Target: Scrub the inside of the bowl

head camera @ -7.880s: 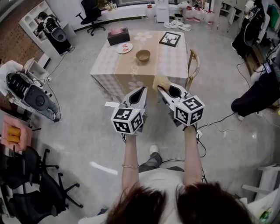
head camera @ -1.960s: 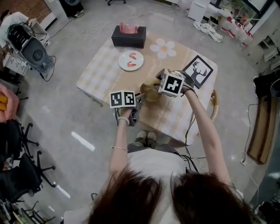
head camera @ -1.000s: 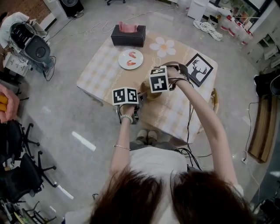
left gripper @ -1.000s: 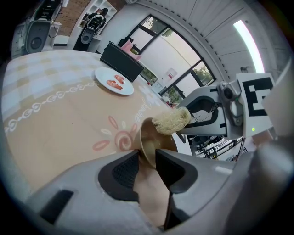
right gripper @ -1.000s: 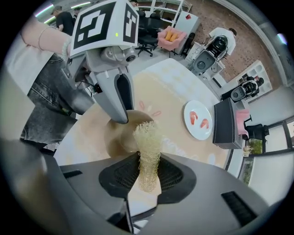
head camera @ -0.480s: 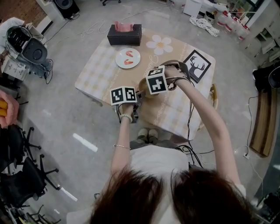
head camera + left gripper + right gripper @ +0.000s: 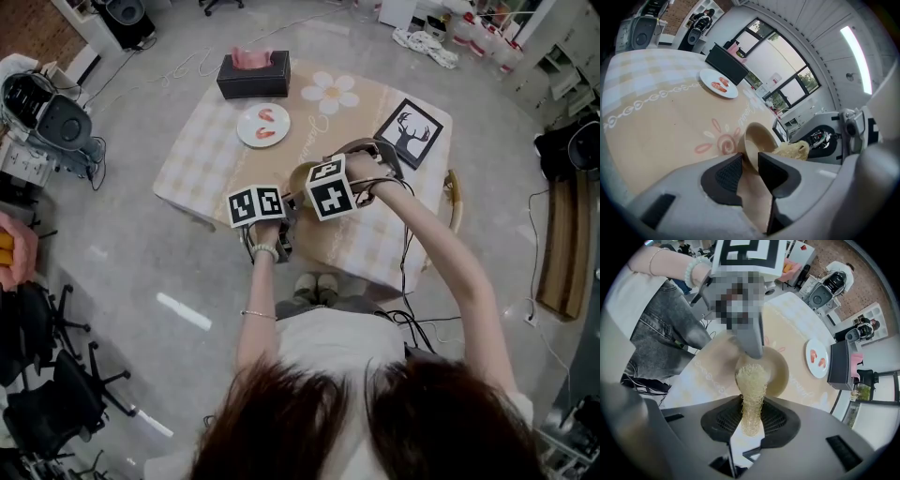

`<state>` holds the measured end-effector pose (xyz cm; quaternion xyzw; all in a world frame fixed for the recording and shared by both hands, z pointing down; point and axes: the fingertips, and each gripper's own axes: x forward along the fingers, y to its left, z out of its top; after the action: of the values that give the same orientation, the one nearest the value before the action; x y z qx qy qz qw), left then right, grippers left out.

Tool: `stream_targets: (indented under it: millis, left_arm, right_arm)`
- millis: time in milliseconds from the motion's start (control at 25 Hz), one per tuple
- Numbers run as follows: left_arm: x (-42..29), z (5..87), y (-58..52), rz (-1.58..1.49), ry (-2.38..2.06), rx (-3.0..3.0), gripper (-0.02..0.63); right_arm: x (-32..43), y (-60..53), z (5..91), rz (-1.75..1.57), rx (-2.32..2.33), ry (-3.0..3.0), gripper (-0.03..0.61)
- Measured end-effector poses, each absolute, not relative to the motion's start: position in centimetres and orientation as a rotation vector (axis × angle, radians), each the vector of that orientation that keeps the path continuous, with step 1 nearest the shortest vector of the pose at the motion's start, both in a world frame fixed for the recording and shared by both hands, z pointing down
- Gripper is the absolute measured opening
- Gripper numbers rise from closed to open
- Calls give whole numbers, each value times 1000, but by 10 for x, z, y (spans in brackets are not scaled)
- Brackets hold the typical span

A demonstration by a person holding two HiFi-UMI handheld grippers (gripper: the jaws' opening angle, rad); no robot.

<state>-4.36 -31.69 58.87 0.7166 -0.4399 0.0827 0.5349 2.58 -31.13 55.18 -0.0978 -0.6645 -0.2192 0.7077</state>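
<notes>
A tan bowl stands tilted on the beige tablecloth, near the table's front edge. My left gripper grips its near rim, one pad outside the wall and one inside; its jaws have just been closing on that rim. My right gripper points straight down over the bowl, shut on a yellow mesh scrubber whose tip hangs at the bowl's mouth. In the head view the marker cubes hide most of the bowl.
A white plate with pink food, a black tissue box and a framed deer picture lie farther back on the table. A wooden chair stands at the right. The person's legs are close to the front edge.
My right gripper with the scrubber has shifted a little toward the left gripper, over the bowl. The left gripper has stayed on the bowl's rim.
</notes>
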Motion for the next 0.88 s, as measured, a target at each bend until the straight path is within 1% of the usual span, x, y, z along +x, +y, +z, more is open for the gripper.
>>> stream_targets:
  millis: [320, 880]
  left_arm:
    - [-43, 588, -316, 136, -1045, 1695, 114]
    - [-51, 587, -313, 76, -1033, 1691, 99]
  right_arm:
    - [18, -288, 552, -451, -194, -1549, 97]
    - [-1, -311, 546, -460, -147, -1577, 97]
